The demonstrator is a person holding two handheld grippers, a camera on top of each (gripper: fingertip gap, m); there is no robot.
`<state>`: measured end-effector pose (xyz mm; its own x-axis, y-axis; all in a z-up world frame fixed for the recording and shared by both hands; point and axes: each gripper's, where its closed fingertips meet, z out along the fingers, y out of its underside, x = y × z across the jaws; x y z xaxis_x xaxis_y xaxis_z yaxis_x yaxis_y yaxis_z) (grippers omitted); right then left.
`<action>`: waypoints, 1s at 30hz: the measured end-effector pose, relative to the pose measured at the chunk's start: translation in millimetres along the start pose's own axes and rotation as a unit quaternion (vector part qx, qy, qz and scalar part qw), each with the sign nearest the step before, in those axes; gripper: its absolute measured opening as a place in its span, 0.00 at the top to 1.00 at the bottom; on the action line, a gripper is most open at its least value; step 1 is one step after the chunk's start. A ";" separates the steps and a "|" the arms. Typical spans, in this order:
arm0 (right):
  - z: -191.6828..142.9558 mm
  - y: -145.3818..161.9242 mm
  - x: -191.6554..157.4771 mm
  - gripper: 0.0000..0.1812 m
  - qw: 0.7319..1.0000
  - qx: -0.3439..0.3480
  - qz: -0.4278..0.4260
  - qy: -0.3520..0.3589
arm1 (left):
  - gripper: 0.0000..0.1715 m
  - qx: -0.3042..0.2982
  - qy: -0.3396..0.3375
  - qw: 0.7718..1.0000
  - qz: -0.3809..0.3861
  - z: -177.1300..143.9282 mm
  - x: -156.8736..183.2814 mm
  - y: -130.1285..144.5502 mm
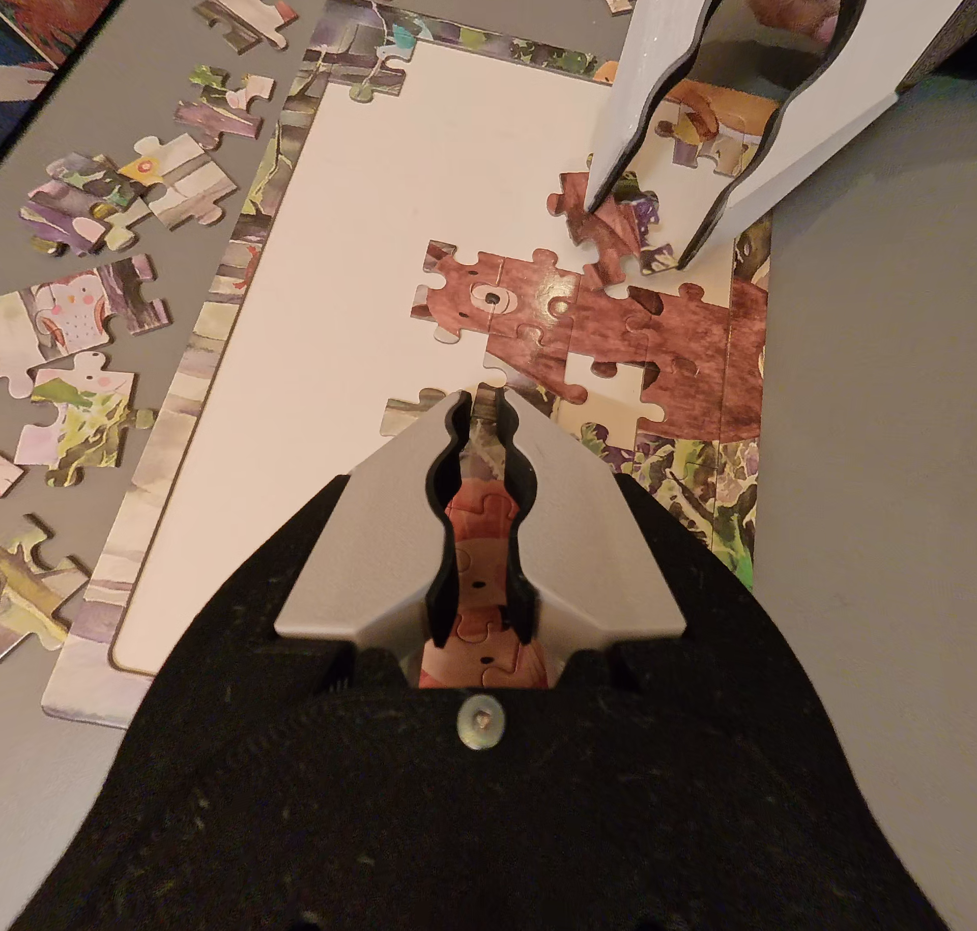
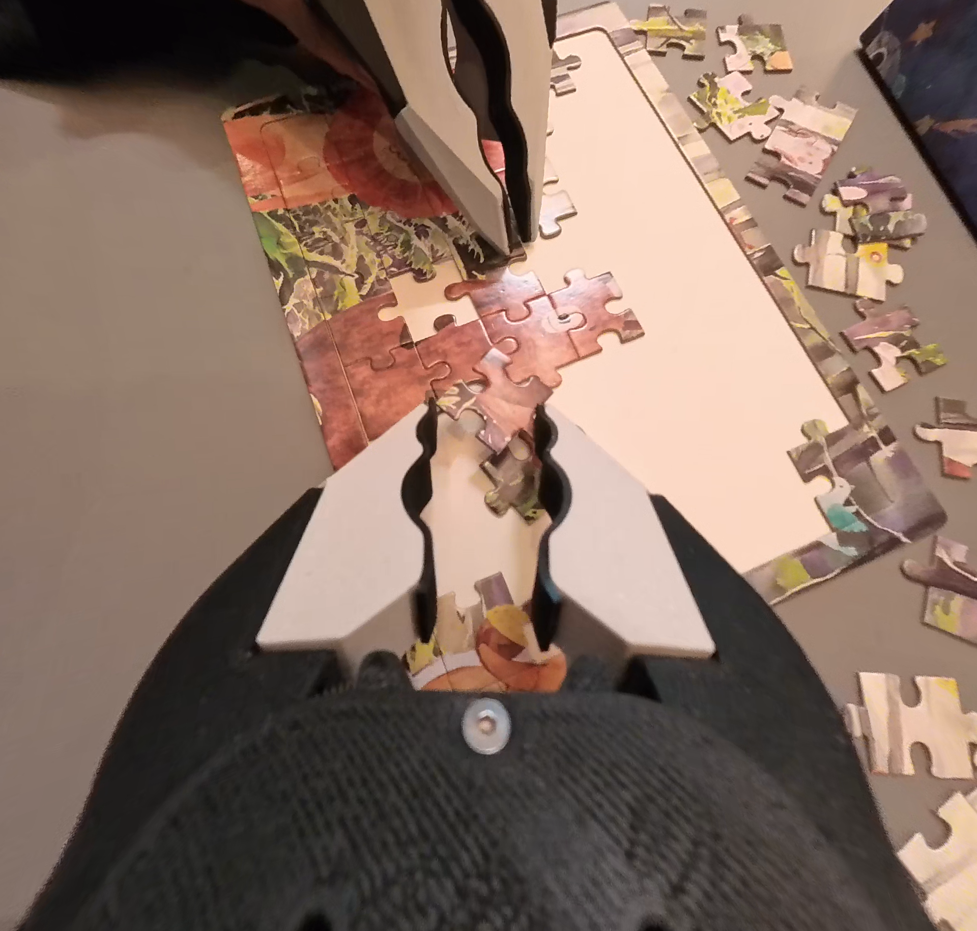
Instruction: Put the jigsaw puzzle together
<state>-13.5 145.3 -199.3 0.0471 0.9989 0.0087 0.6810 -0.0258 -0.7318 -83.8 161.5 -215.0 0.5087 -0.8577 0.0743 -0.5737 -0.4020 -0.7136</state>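
Note:
The puzzle board [image 1: 343, 271] has a white bare middle and a printed border. A brown bear section [image 1: 555, 318] is assembled at its right side, with one empty slot [image 1: 608, 377] in it. My left gripper [image 1: 486, 395] is shut, with its tips down on the assembled part near the bear. It also shows in the right wrist view [image 2: 515, 239]. My right gripper [image 2: 486, 411] is open and straddles a loose brown piece [image 2: 502, 403] that lies tilted over the bear's edge [image 2: 528, 318]. One fingertip rests on the piece [image 1: 613, 228].
Several loose pieces [image 1: 106, 207] lie on the grey table left of the board, and show at the right in the right wrist view [image 2: 846, 250]. A dark printed box [image 1: 47, 1] sits at the far corner. More pieces [image 1: 248, 12] lie beyond the board. My hands' fingertips stand some 8 cm from each other.

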 end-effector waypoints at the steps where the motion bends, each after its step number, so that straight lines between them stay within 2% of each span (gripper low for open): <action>1: 0.4 0.6 -0.2 0.81 1.000 -0.003 0.001 0.001 | 0.94 0.000 0.000 1.000 0.000 0.1 0.0 -0.1; 16: 2.2 7.2 0.8 0.81 1.000 -0.020 0.012 -0.001 | 0.94 0.000 0.001 1.000 -0.001 0.0 0.0 0.0; 22: -4.8 8.1 -7.6 0.81 0.999 -0.019 0.002 -0.030 | 0.94 0.000 0.001 1.000 0.000 0.0 -0.1 0.1; 26: -15.4 3.8 2.7 0.81 1.000 -0.001 0.009 -0.011 | 0.94 0.000 0.000 1.000 0.000 0.1 -0.1 0.1; 30: -49.1 10.9 40.5 0.81 0.997 0.011 0.036 0.072 | 0.94 0.000 -0.001 1.000 0.001 0.0 -0.1 0.0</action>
<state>31.7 183.6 -173.5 0.2014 0.9781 0.0528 0.6564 -0.0948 -0.7484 -83.8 161.5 -215.0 0.5085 -0.8581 0.0713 -0.5750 -0.4000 -0.7137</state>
